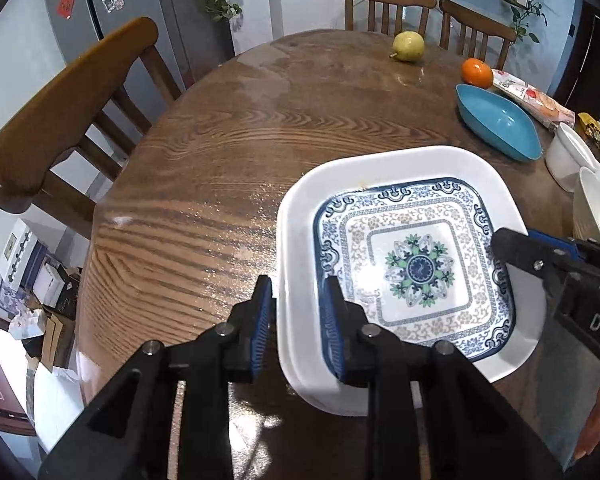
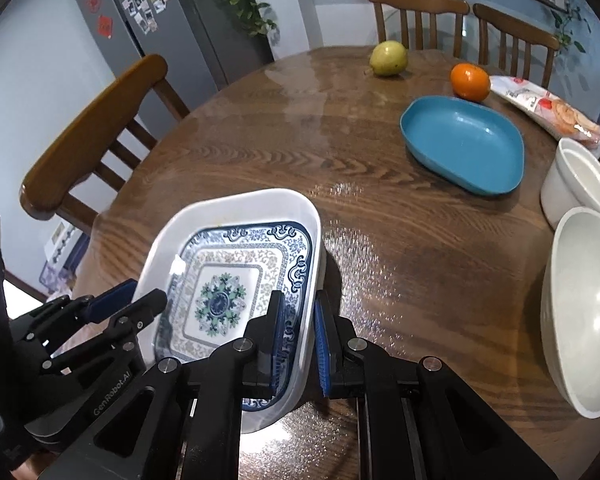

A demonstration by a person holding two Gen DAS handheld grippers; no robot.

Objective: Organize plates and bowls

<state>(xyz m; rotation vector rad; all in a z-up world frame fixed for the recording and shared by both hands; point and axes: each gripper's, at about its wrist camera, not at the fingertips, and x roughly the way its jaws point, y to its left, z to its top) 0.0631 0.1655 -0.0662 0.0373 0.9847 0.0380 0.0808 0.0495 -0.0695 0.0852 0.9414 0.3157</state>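
Observation:
A blue-patterned square plate (image 1: 416,268) lies inside a larger white square plate (image 1: 300,208) on the wooden table. My left gripper (image 1: 298,328) is shut on the white plate's left rim, one finger inside and one outside. My right gripper (image 2: 298,344) is shut on the stack's right rim (image 2: 306,312); it also shows in the left wrist view (image 1: 512,252). The plates look tilted, the right side raised. A blue oval dish (image 2: 464,144), a white cup-like bowl (image 2: 576,188) and a large white bowl (image 2: 580,312) stand at the right.
A pear (image 2: 389,58), an orange (image 2: 469,81) and a snack packet (image 2: 548,108) lie at the table's far side. Wooden chairs (image 2: 92,140) stand at the left and the back. A fridge (image 2: 140,20) is behind.

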